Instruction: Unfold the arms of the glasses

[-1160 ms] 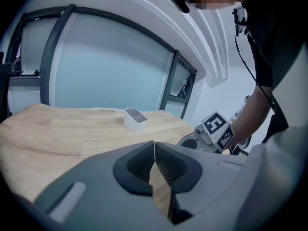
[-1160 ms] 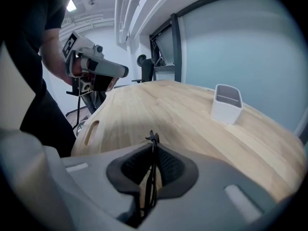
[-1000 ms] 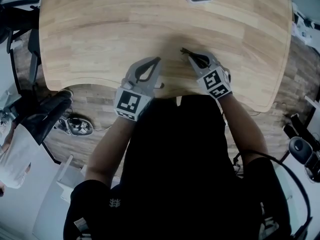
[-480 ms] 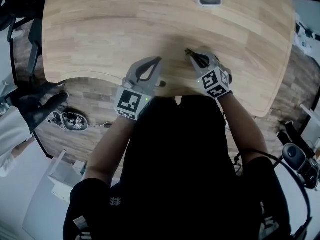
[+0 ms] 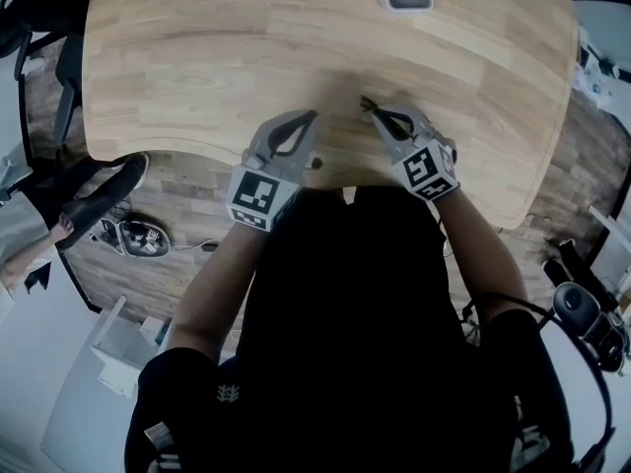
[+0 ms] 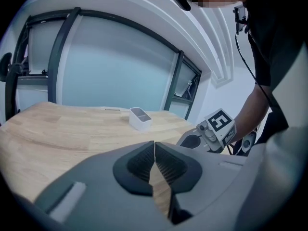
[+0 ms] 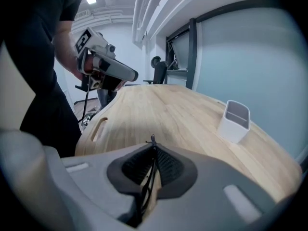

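Right jaws: the right gripper (image 7: 153, 147) has just been closing its jaws. They now pinch a thin dark part of the glasses (image 7: 149, 176), and a small tip pokes out just past the pads.
Left jaws: the left gripper (image 6: 154, 144) has its jaws pressed together at the tips with nothing between them. Only bare wood shows through the slit lower down.
Glasses: they are held in the right gripper over the near part of the tabletop (image 5: 197, 57), in front of the person. In the head view they show as a dark, thin shape at that gripper's tips. Whether they touch the wood cannot be told.
Gripper poses: both point away from the person and downward, side by side but apart, with the left one near the tabletop's front edge.
Marker cubes: one sits on the back of each gripper, the left cube (image 5: 251, 198) and the right cube (image 5: 430, 168).
White bin (image 7: 234, 121): it stands upright and open-topped at the far side of the tabletop, well apart from both grippers.
Tabletop: light wood with a curved front edge and a slot cut near one rim.
Beyond: wood-patterned floor (image 5: 177, 200).
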